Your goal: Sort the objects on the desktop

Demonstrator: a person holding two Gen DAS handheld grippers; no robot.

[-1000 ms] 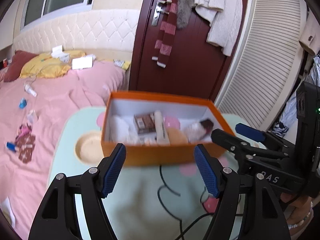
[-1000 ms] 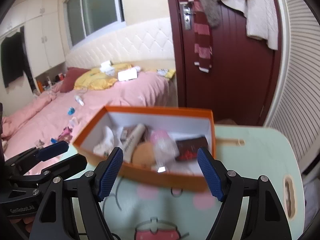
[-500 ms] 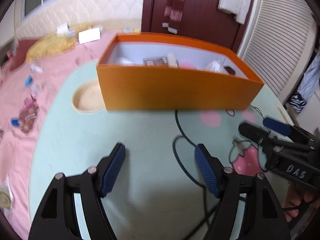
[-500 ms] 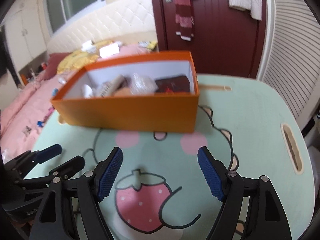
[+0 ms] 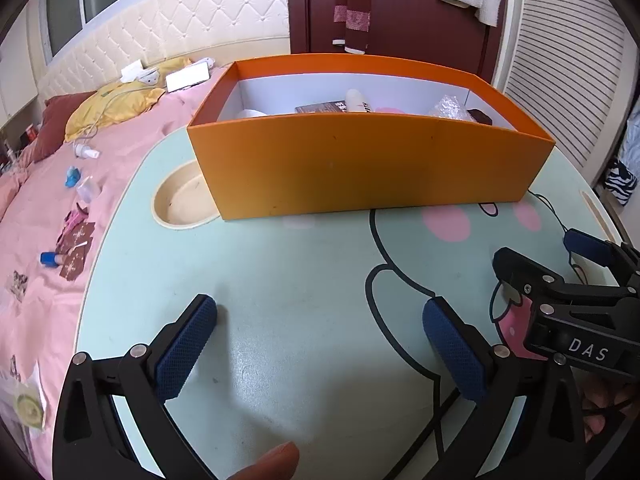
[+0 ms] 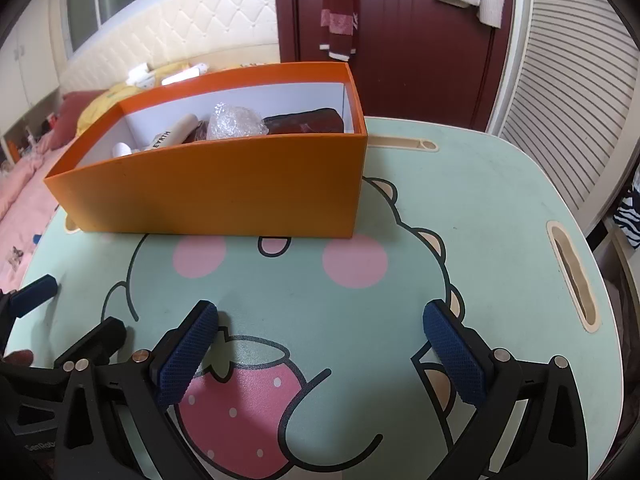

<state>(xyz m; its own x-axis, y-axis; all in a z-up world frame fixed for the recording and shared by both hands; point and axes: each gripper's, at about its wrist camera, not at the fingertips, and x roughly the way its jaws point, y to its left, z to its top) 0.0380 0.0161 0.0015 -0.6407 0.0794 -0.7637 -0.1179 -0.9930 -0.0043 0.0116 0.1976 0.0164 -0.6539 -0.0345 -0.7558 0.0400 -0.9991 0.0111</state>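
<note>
Mint cartoon table (image 6: 480, 208), orange box (image 5: 360, 168) — pink bed (image 5: 48, 208)

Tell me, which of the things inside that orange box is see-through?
The crinkly clear plastic bundle. It sits in the orange box between the white tube with dark lettering and the dark brown pouch, both of which are opaque.

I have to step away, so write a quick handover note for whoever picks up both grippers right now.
Left gripper: jaws opening, nothing between them, low over the table.
Right gripper: the same, jaws opening, empty.
Orange box stands at the table's far side, holding a white tube, bubble wrap and a dark pouch.
Done: the table in view is bare apart from the box.
Left: nothing visible to sort.
</note>
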